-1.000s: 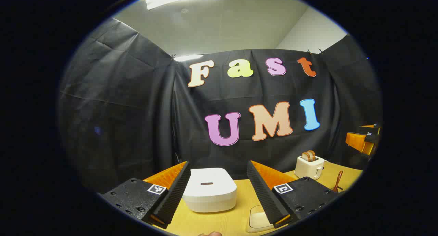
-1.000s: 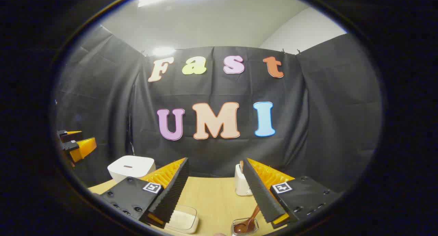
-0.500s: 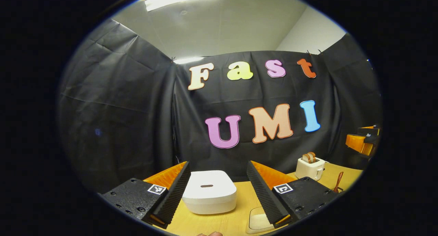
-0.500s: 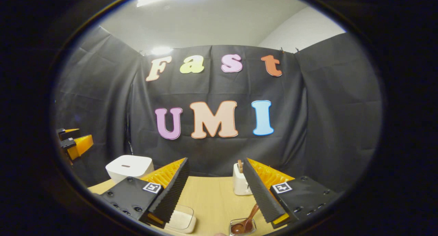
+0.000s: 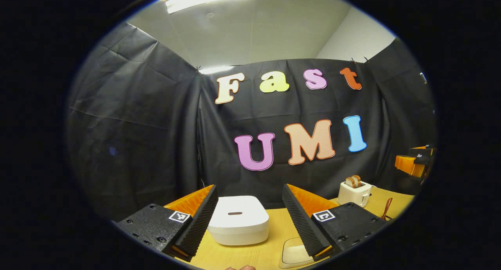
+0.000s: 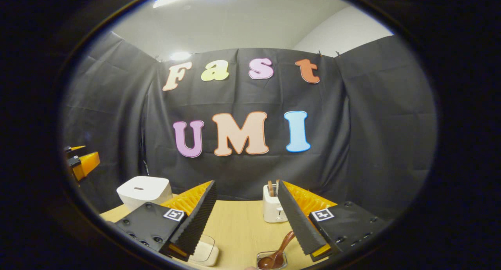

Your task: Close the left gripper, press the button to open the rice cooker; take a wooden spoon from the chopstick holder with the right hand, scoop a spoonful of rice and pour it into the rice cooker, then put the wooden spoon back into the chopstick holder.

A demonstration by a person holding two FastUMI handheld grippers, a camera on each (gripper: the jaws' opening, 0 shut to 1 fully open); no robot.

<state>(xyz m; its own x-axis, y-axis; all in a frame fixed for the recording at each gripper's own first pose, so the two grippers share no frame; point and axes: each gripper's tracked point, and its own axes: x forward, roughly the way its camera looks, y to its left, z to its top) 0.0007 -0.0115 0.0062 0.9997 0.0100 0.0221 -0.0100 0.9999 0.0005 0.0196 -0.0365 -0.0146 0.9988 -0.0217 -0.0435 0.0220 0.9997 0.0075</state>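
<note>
Wooden table (image 6: pixel 242 227) under white rice cooker (image 5: pixel 238 220), black-draped booth behind.

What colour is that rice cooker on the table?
White, with a small dark slot on its lid. The rice cooker shows best in the left gripper view, sitting closed on the light wooden table.

Smooth matt white plastic rice cooker (image 5: pixel 238 220), glossy brown wooden spoon (image 6: pixel 276 253), pale matt wood-grain table (image 6: pixel 242 227).
</note>
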